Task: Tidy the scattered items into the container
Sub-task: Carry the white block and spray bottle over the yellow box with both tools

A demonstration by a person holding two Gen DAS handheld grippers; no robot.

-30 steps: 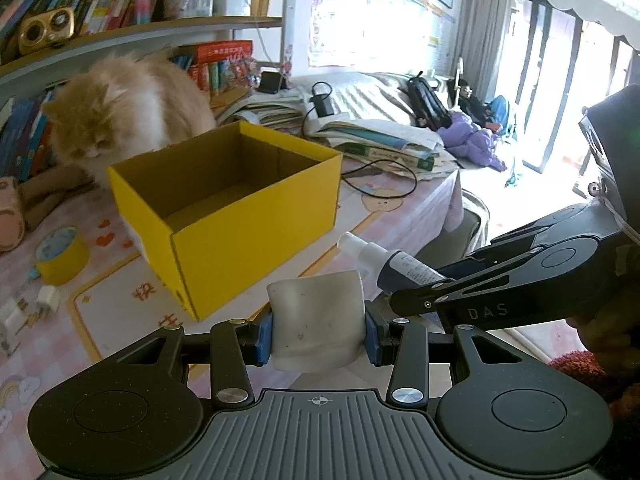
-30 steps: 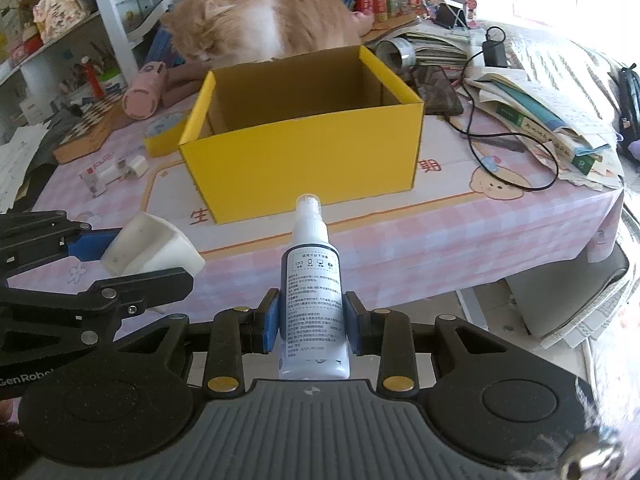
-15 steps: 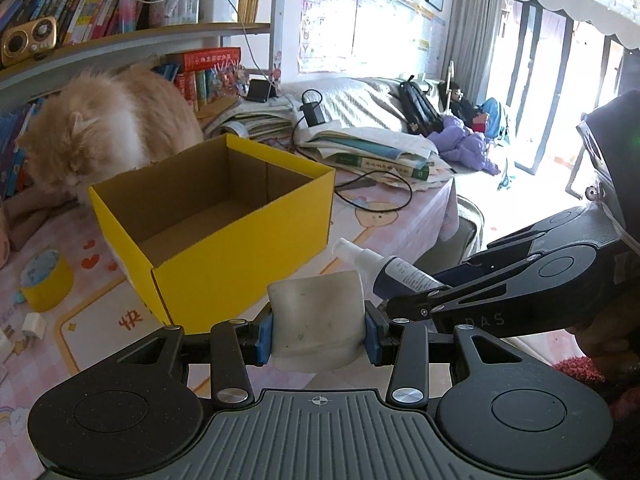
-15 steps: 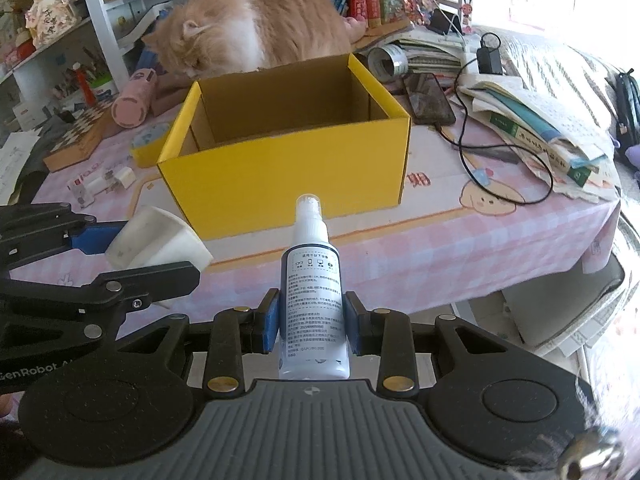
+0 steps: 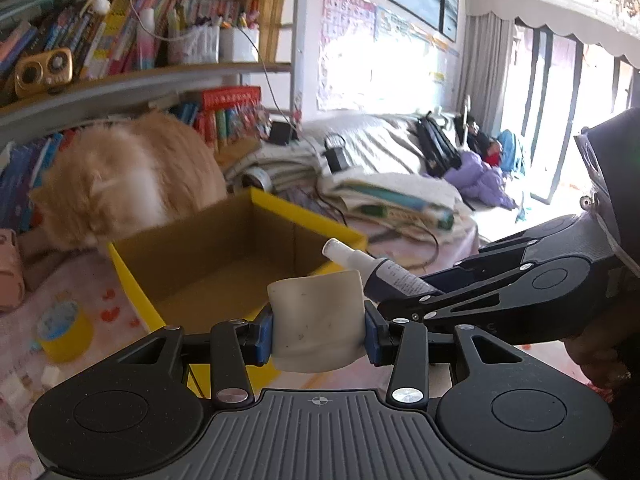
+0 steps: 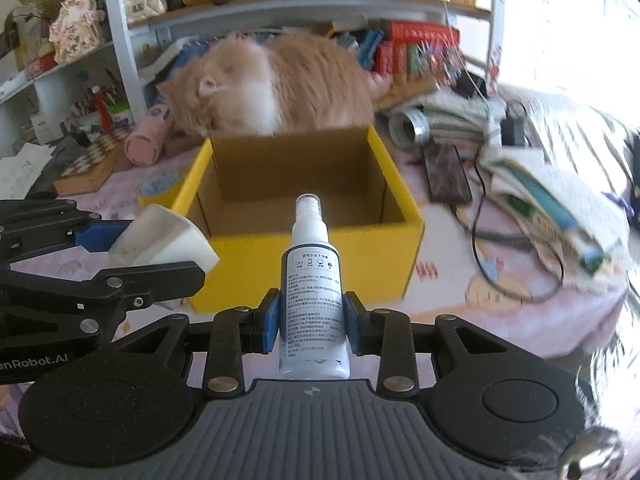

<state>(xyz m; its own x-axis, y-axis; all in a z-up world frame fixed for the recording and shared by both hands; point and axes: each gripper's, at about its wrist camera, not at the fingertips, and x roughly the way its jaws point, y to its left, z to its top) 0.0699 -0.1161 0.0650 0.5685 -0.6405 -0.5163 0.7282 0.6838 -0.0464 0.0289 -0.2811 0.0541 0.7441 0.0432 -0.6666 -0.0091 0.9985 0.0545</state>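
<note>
Left wrist view: at bottom centre the left hand-held gripper (image 5: 319,334) clamps a white cup (image 5: 318,322); from the right, the right hand-held gripper (image 6: 312,318) grips a spray bottle (image 6: 313,292). Beyond both, mid-frame, the yellow box (image 6: 320,264) stands open on the table (image 6: 500,300), a cat (image 6: 280,88) behind it.

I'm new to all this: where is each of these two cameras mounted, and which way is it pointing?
Left wrist view: sits on the left gripper, looking along its fingers at the open yellow cardboard box; it clamps a white plastic cup.
Right wrist view: sits on the right gripper, facing the same box, clamping a white spray bottle.
Shared: box, fluffy orange cat, each other's gripper.
</note>
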